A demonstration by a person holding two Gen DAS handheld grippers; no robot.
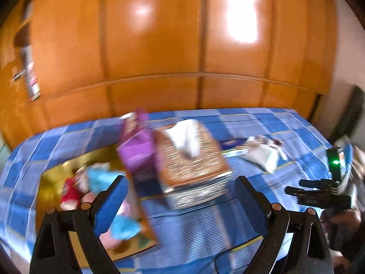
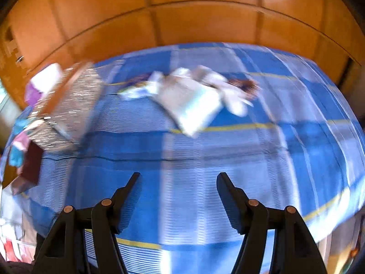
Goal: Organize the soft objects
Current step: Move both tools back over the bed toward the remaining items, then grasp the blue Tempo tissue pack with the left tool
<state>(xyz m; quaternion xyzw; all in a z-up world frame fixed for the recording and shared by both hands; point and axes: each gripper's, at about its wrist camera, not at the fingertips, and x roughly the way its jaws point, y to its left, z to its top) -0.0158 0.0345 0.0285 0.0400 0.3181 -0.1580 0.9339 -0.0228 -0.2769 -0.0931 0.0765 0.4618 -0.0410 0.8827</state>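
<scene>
Left tool (image 1: pixel 180 202): its blue-padded jaws are held wide apart, with nothing between them.
Right tool (image 2: pixel 178 196): its jaws stand moderately wide, empty, and are pointed down at the bed (image 2: pixel 182 159).
Soft things not yet gathered: a loose heap of pale cloth pieces (image 2: pixel 194 98) lies on the checked bedcover, well ahead of the right tool and slightly to its right.
Soft things already grouped: a red and a light-blue plush item (image 1: pixel 91 182) are seen in a gold-lined tray (image 1: pixel 52 173), just ahead of the left tool's left finger.
Obstacles: a purple box (image 1: pixel 136 153) and a woven tissue box (image 1: pixel 191 155) stand directly ahead of the left tool, between its fingers in the view.
Risk of a snag: the bedcover could be pinched along with the cloth, judged from how flat the heap lies on it.
Risk of a partial pick: only one layer may be caught, since the heap is spread and limp.
Risk of a knock: the tissue box could be pushed if the left tool is swung forward.
Uncertainty: both views are heavily blurred, so the cloth's edges cannot be told.
</scene>
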